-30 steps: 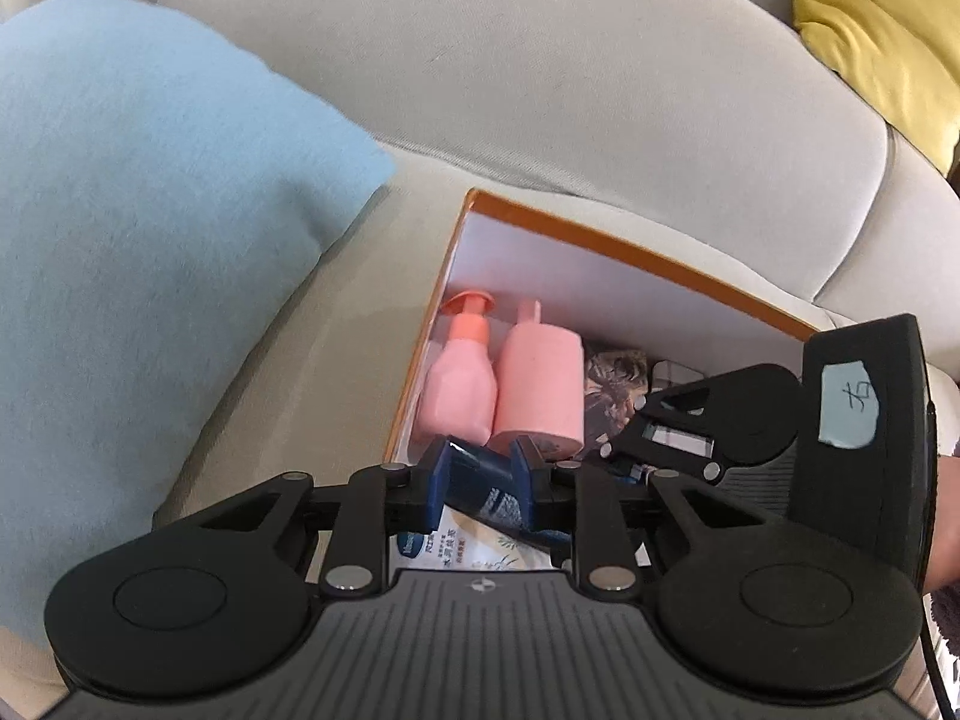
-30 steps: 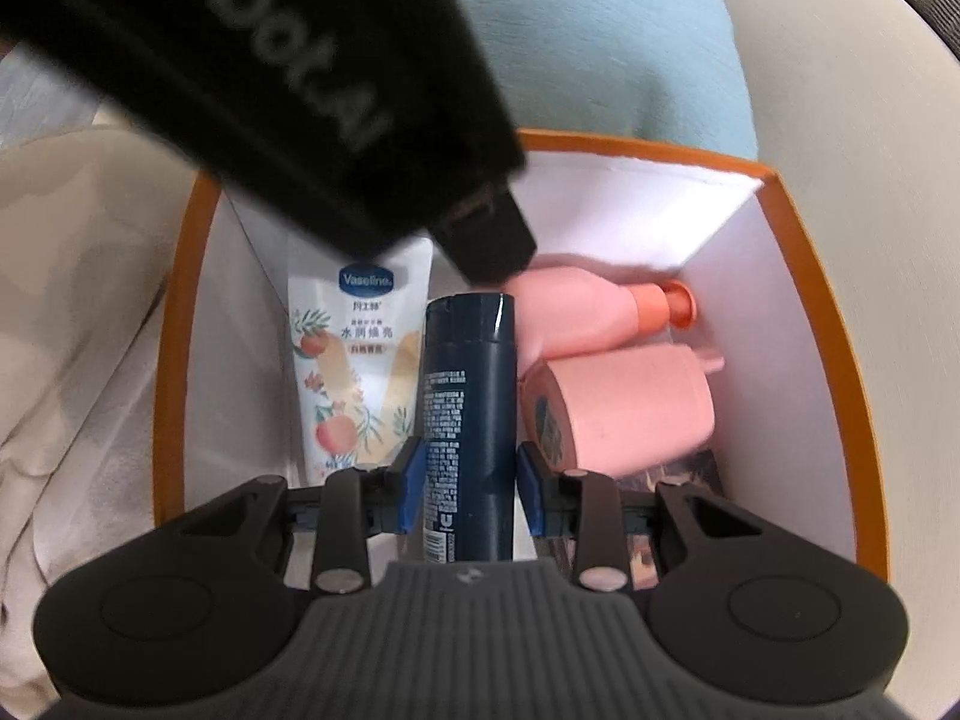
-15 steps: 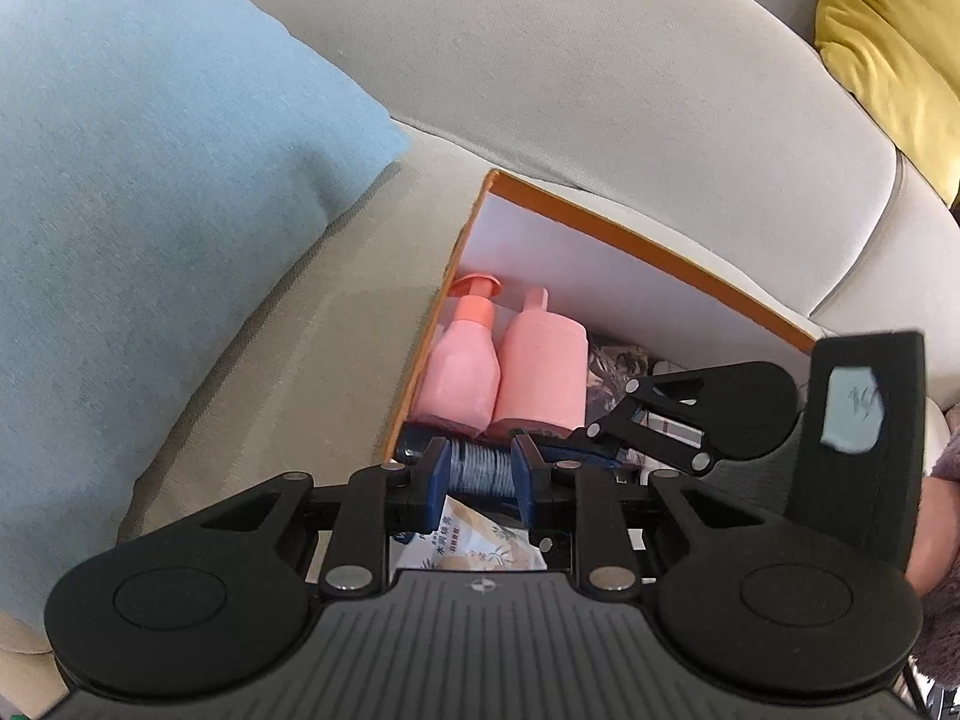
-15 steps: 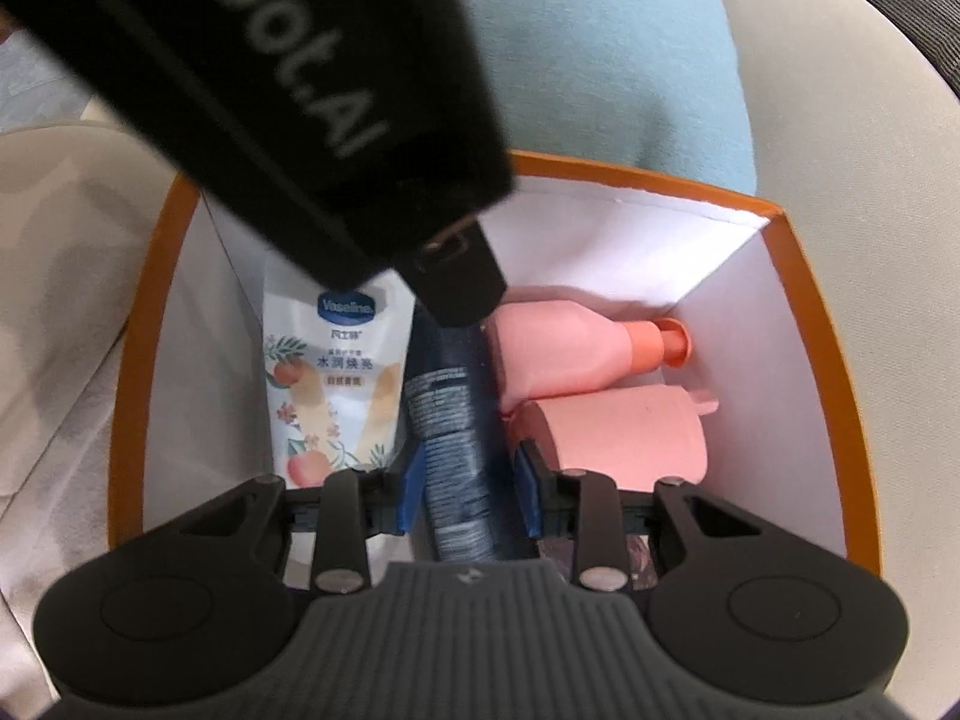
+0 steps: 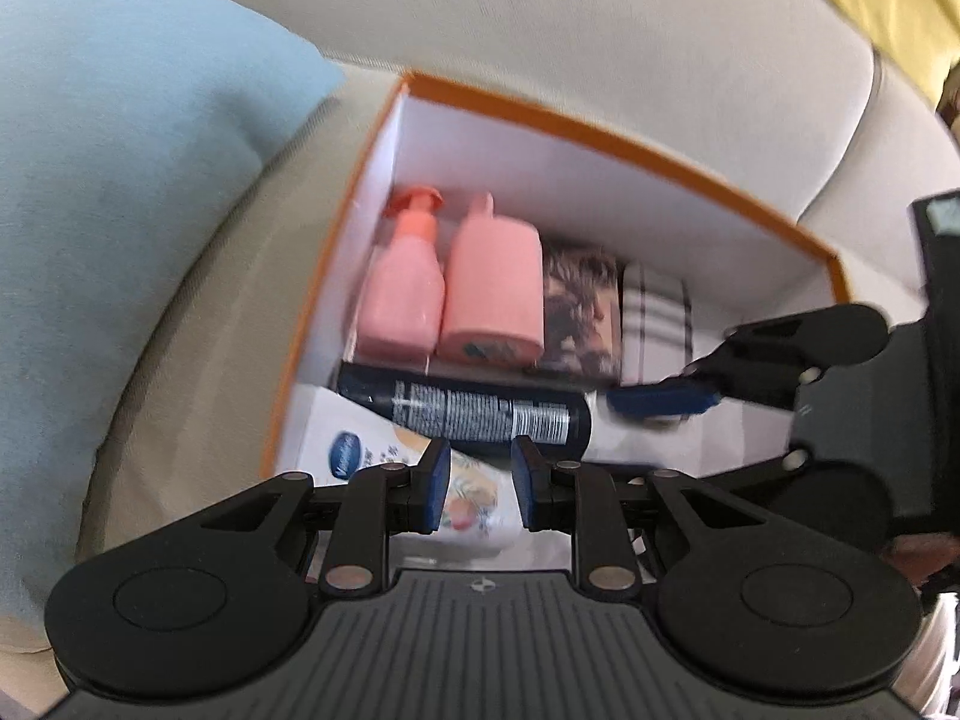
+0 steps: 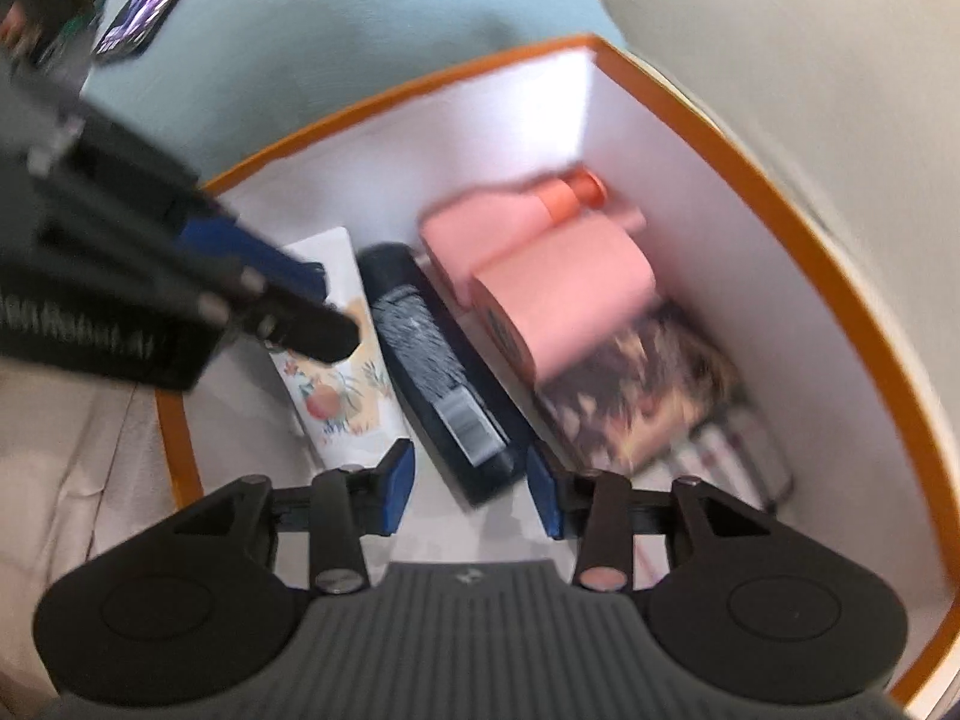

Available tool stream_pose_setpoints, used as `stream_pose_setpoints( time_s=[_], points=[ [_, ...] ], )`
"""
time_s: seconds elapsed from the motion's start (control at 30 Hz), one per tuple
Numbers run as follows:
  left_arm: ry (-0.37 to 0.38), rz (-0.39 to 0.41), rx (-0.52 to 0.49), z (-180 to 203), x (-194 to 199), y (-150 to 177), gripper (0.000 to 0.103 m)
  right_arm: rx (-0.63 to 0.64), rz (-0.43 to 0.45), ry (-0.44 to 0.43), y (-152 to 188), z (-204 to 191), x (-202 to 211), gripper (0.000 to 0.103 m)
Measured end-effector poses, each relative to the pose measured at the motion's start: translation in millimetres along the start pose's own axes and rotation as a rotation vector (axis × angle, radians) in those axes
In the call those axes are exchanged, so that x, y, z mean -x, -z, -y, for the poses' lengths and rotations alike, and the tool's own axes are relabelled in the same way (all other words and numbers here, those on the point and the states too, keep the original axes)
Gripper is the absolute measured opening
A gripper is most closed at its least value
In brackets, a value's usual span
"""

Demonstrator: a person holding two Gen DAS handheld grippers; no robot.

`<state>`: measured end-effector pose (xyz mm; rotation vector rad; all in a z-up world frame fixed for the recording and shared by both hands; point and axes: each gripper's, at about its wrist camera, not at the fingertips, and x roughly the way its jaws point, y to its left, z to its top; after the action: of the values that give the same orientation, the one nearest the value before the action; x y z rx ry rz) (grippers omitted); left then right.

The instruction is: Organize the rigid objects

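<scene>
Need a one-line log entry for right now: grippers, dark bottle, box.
left gripper: open, empty | right gripper: open, empty | dark bottle: lying in orange box between Vaseline tube and pink bottles

Beige sofa [image 5: 540, 30] (blue cushion [image 5: 120, 210], seemingly)

The beige sofa seat [image 5: 198, 360] carried an orange-rimmed box [image 5: 600, 126] — its white inner walls showing — set close against the sofa's back cushion [image 5: 540, 18]. A light blue pillow [image 5: 120, 180] lay on the seat just beside the box.
</scene>
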<state>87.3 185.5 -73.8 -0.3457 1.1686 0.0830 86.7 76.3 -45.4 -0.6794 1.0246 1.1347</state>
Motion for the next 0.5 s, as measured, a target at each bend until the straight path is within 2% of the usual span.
stream_pose_setpoints(
  time_s=[0.13,0.17,0.2,0.27,0.4,0.5],
  points=[
    [-0.063,-0.076,-0.006,6,-17,-3,0.028,-0.108,-0.006,-0.021,16,7,4,0.043],
    [-0.078,-0.092,0.003,5,-21,-4,0.028,-0.132,-0.010,-0.033,16,12,0,0.043],
    [-0.112,-0.098,0.057,5,-22,-3,0.028,-0.151,-0.012,-0.042,18,20,0,0.043],
    [-0.129,-0.112,0.070,5,-25,-4,0.028,-0.178,-0.007,-0.050,20,21,1,0.043],
    [-0.123,-0.136,0.110,2,-32,-12,0.028,-0.214,0.001,-0.065,19,25,-12,0.043],
    [-0.082,-0.163,0.153,1,-37,-17,0.028,-0.228,0.007,-0.071,21,25,-11,0.043]
  ],
)
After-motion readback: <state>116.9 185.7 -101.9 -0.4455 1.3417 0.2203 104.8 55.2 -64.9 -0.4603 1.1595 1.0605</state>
